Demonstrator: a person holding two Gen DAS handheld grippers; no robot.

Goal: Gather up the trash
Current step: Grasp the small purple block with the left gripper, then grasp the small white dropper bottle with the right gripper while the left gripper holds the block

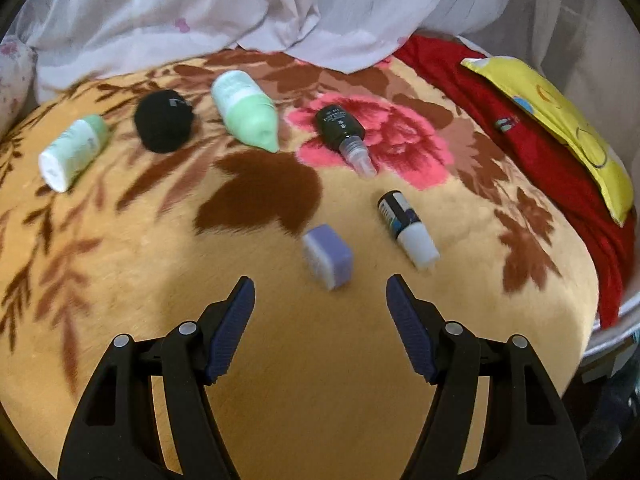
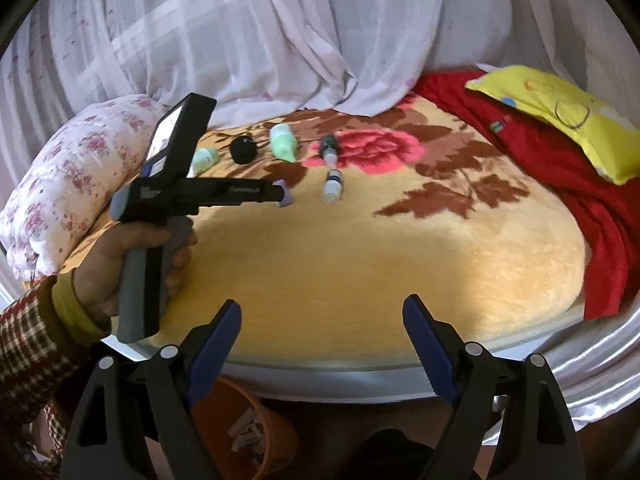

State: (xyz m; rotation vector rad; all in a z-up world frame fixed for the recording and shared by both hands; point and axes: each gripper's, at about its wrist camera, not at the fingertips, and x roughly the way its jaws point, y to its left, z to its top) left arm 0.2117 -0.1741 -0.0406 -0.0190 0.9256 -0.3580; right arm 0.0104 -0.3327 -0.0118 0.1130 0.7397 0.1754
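Left tool [image 1: 320, 292] reaches out over the bed [image 1: 280, 360], jaws spread and empty, lined up on the small purple block [image 1: 328, 255] lying just ahead of its tips. That looks like the next pick. Right tool [image 2: 322, 316] hangs back at the bed's edge, also spread and empty, above the orange bin [image 2: 260, 432] on the floor, likely where the trash goes.

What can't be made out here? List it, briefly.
- Bin contents: right wrist view, dim, part behind right gripper.
- Purple block: right wrist view, part behind left gripper.
- Dark bottle label: left wrist view, blurred.
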